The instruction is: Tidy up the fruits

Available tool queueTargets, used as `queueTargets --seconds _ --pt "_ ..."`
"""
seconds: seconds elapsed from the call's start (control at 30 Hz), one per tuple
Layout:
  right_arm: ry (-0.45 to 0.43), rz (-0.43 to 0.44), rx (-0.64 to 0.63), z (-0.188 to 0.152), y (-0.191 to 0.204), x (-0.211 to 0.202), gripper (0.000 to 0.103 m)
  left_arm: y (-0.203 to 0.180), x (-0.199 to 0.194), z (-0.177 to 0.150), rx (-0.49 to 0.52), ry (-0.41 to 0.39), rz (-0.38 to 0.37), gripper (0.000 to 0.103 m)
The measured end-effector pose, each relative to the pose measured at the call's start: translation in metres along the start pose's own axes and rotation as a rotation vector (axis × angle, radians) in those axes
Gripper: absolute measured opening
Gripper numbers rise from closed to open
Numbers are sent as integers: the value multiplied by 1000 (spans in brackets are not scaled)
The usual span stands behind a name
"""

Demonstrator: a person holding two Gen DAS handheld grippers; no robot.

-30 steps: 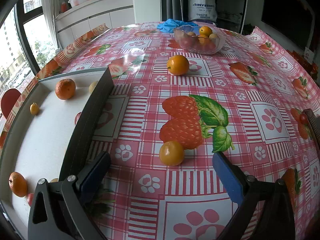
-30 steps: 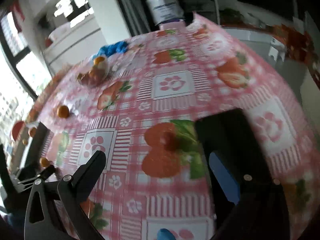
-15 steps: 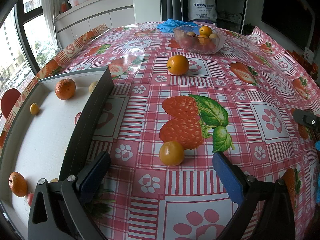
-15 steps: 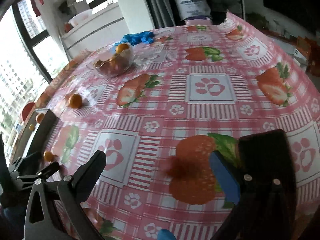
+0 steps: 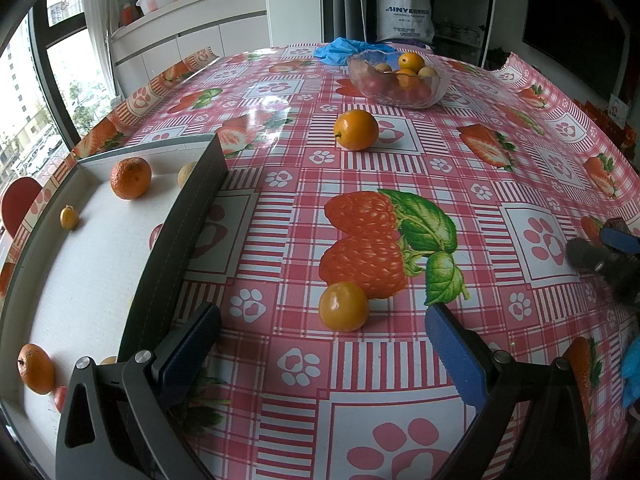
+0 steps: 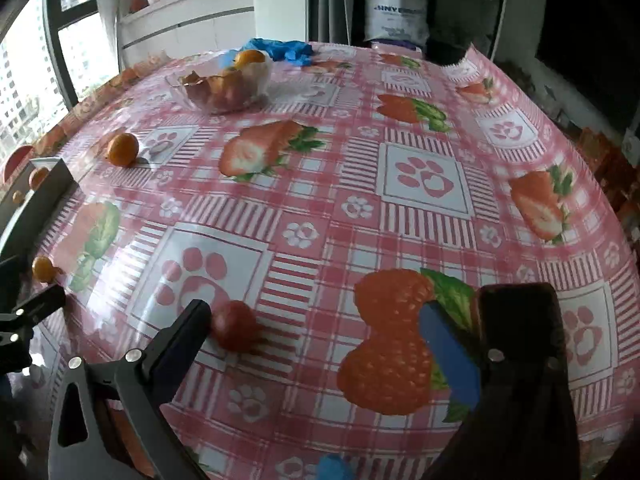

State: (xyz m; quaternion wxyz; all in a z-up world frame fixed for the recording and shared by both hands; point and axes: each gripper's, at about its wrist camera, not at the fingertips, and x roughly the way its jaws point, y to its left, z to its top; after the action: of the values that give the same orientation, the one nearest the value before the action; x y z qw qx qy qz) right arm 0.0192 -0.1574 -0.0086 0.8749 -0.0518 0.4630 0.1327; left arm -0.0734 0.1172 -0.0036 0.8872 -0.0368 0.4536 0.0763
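My left gripper (image 5: 322, 338) is open, with a small orange fruit (image 5: 343, 306) on the tablecloth between its fingers, just ahead of the tips. A larger orange (image 5: 355, 129) lies farther off, and a glass bowl (image 5: 398, 79) of mixed fruit stands at the far end. A white tray (image 5: 72, 280) with dark walls at the left holds several oranges and small fruits. My right gripper (image 6: 316, 330) is open; a small red fruit (image 6: 234, 330) lies on the cloth beside its left finger (image 6: 182, 334). A dark box (image 6: 520, 344) stands behind its right finger.
A blue glove (image 5: 340, 50) lies behind the bowl. The table edge (image 5: 600, 128) curves away at the right. My right gripper shows at the right edge of the left wrist view (image 5: 612, 256). A window and a white counter lie beyond the table at the left.
My right gripper has swung left across the table, away from the dark box, and the red fruit now sits by its left finger. My left gripper has not moved.
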Motion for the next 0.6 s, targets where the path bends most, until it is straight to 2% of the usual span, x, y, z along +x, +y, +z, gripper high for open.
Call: queueTargets --seconds 0.6 --pt "-3 -21 25 -1 5 -1 103 0 0 0 0 0 0 102"
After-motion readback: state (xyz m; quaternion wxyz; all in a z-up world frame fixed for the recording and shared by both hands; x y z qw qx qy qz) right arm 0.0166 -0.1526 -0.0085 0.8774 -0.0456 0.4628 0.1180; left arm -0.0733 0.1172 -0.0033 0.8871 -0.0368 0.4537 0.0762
